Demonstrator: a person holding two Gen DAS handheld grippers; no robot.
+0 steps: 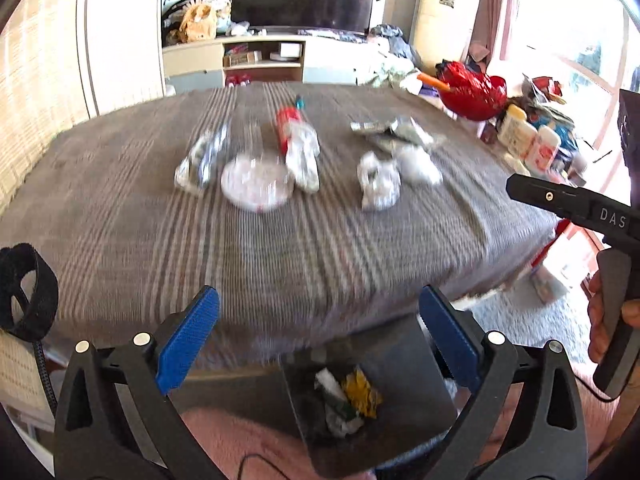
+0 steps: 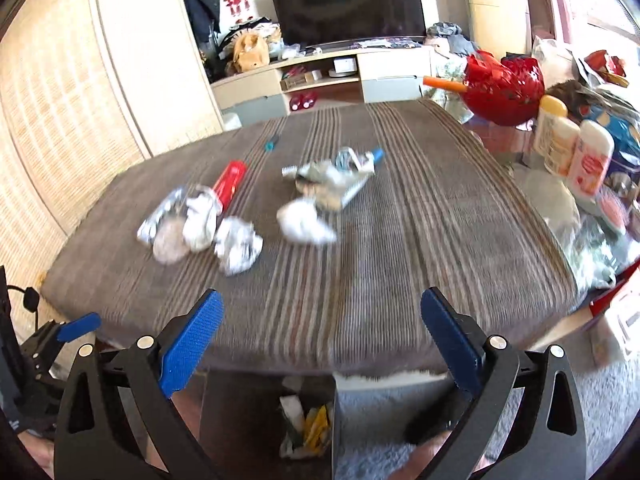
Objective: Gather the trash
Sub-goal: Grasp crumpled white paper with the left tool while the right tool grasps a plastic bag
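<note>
Below the left gripper (image 1: 320, 344), between its blue pads (image 1: 188, 340), sits a dark bin (image 1: 400, 412) on the floor against the near edge of the table (image 1: 280, 260); its jaws stand wide apart with nothing between them. Inside the bin lie a white scrap and a yellow wrapper (image 1: 360, 392).

Beyond the left gripper, on the striped cloth, the trash lies well apart from the fingers: a crumpled foil piece (image 1: 200, 160), a round clear lid (image 1: 256, 184) just beside it, a red-labelled bottle (image 1: 298, 144), a crumpled paper ball (image 1: 378, 182) and a silver wrapper (image 1: 396, 130) further back.

The right gripper (image 2: 322, 342) also hangs with its jaws spread and empty. The same bin (image 2: 248, 412) shows below and between its pads. Ahead and to its left lie the foil, lid and paper ball (image 2: 238, 248); a white wad (image 2: 304, 222) lies straight ahead, with a crushed tube (image 2: 352, 164) behind it.

Motion blur smears the trash in both views.
</note>
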